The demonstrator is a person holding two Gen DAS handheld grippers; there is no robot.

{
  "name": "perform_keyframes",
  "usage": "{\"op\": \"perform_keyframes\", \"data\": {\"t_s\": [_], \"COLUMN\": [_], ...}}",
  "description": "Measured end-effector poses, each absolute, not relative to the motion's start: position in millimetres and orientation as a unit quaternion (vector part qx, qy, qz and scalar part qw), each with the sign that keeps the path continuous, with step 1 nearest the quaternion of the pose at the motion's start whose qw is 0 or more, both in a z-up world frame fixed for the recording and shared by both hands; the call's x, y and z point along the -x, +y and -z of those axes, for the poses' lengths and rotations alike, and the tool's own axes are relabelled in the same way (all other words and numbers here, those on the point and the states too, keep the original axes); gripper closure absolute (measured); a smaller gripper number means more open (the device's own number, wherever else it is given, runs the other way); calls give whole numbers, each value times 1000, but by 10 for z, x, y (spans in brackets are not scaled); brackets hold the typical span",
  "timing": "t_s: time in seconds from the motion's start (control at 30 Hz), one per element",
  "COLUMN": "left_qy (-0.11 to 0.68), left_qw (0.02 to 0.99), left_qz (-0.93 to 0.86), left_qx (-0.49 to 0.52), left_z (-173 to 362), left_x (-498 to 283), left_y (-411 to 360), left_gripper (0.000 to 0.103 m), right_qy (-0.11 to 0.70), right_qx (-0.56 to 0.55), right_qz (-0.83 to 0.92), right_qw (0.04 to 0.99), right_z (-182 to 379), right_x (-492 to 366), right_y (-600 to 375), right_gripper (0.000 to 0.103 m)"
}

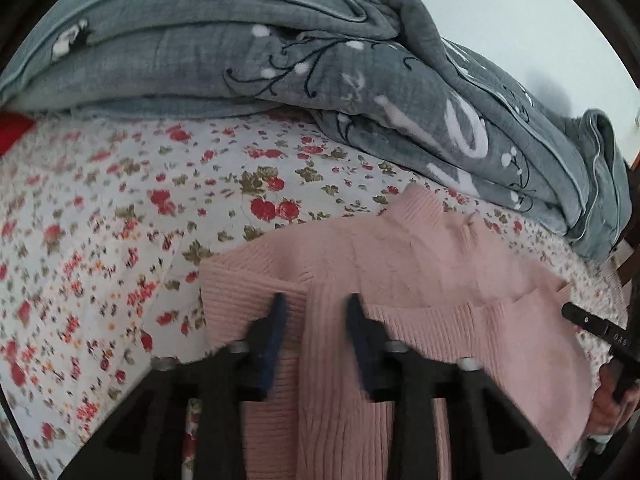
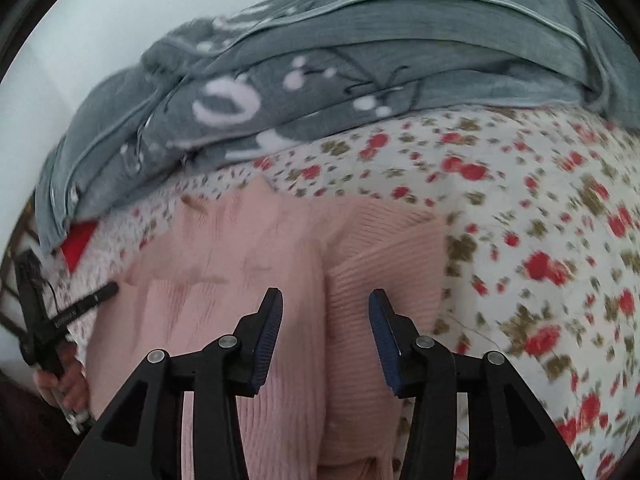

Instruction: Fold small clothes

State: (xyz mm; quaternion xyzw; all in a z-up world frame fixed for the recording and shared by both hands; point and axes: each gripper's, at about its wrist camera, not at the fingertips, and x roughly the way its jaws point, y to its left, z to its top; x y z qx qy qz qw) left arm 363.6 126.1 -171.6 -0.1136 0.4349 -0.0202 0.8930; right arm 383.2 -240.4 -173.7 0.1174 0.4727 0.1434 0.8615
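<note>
A pink ribbed knit sweater lies spread on a floral bedsheet. My left gripper points down at its left part, and its blue pads are shut on a raised fold of the knit that runs between them. In the right wrist view the same sweater fills the middle. My right gripper hangs over it with its jaws apart, and the pads touch no fabric. Each view catches the other gripper's black finger at the sweater's far edge, with a hand below it.
A bulky grey blanket with white and dark markings is heaped along the back of the bed, seen also in the right wrist view. Something red pokes out under the blanket. A pale wall stands behind.
</note>
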Motion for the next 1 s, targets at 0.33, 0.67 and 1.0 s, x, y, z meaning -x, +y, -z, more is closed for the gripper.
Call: {"op": "perform_keyframes", "data": {"t_s": [0.33,0.67,1.0], "left_qy": [416,361,402], "left_qw": [897,912,887], "left_qz": [36,37,23], "left_qx": [145,189,227], "left_z": [1649,1391,2097], "left_x": [-3588,-3870,-4200], "left_y": [1355,1551,1716], "left_gripper": [96,96,93], "right_qy": [490,408,447], "right_qx": [-7,-81,-38], "right_qz": [-152,-157,-78], "right_qw": [858,896,890], "right_z": [1804,1353,1992], "right_x": [-3902,-4089,-4389], "right_y": [-2016,-2217,-2131], "right_gripper": [98,98,97]}}
